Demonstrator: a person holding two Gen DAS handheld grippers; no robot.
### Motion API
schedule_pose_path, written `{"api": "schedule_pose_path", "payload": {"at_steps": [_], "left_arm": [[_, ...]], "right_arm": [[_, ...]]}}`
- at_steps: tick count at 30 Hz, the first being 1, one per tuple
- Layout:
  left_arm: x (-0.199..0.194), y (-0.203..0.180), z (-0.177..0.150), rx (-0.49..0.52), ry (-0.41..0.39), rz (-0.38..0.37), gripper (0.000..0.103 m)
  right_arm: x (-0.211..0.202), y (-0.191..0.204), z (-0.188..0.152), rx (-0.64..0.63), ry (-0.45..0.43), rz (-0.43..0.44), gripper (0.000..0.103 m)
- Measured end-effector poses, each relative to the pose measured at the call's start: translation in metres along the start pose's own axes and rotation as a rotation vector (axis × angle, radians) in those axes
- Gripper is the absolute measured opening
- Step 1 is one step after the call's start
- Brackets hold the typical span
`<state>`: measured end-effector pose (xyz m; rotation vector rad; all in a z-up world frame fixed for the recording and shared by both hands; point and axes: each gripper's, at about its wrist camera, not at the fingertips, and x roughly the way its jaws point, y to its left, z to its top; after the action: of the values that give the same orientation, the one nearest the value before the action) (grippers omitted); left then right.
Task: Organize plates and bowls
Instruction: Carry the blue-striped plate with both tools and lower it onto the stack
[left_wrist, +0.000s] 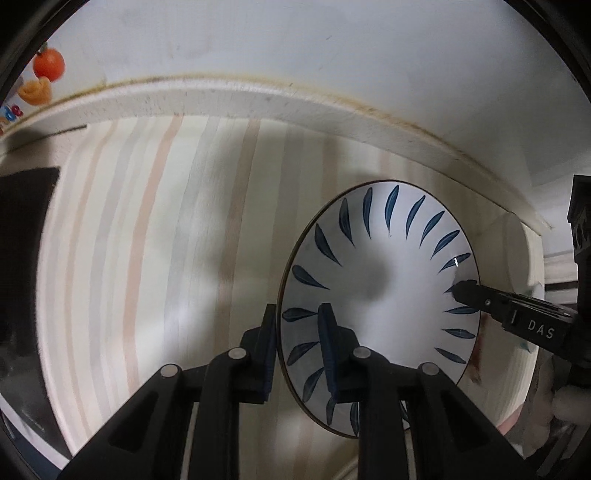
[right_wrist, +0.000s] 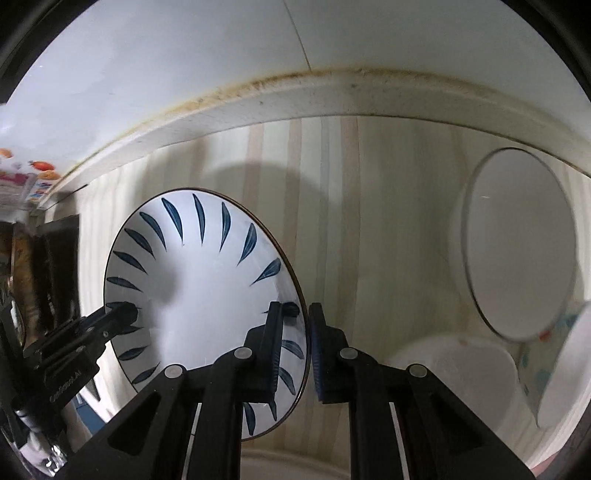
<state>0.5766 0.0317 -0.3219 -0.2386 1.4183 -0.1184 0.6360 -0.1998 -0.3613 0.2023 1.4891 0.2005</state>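
Note:
A white plate with blue leaf marks (left_wrist: 384, 266) is held above the striped cloth. My left gripper (left_wrist: 297, 317) is shut on its left rim, one finger on each face. My right gripper (right_wrist: 297, 317) is shut on its opposite rim; the plate shows in the right wrist view (right_wrist: 207, 280) too. The right gripper's fingers (left_wrist: 469, 291) show at the plate's right edge in the left wrist view, and the left gripper's fingers (right_wrist: 118, 314) at its left edge in the right wrist view.
A striped cloth (left_wrist: 155, 240) covers the counter, bounded by a white raised edge (left_wrist: 258, 99) and wall. A plain white plate (right_wrist: 517, 243) stands tilted at the right, with white bowls (right_wrist: 461, 373) below it. A dark object (left_wrist: 26, 258) lies at the left.

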Motion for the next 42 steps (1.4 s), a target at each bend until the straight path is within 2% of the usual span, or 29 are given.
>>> {"api": "schedule_pose_path", "payload": {"at_steps": [5, 10, 18, 22, 26, 34, 42], "left_arm": [[-0.036, -0.011, -0.023, 0.032, -0.036, 0.007, 0.019], [-0.06, -0.022, -0.065, 0.051, -0.046, -0.011, 0.019], [-0.082, -0.042, -0.127, 0.096, -0.036, -0.02, 0.019], [-0.082, -0.051, -0.15, 0.124, -0.017, -0.017, 0.019], [-0.063, -0.056, -0.166, 0.146, 0.033, -0.006, 0.019], [-0.016, -0.067, -0.184, 0.173, 0.129, 0.015, 0.019], [0.004, -0.08, -0.185, 0.175, 0.166, 0.045, 0.019]], "right_arm": [[-0.042, 0.003, -0.028, -0.035, -0.032, 0.028, 0.016], [-0.08, 0.005, -0.075, -0.099, -0.04, 0.018, 0.016], [-0.103, -0.009, -0.15, -0.103, -0.038, 0.028, 0.016], [-0.103, -0.025, -0.187, -0.077, -0.045, 0.042, 0.016], [-0.091, -0.038, -0.209, -0.045, -0.033, 0.062, 0.016], [-0.05, -0.065, -0.229, 0.0, 0.02, 0.057, 0.016], [-0.028, -0.084, -0.235, 0.017, 0.05, 0.053, 0.016]]}}
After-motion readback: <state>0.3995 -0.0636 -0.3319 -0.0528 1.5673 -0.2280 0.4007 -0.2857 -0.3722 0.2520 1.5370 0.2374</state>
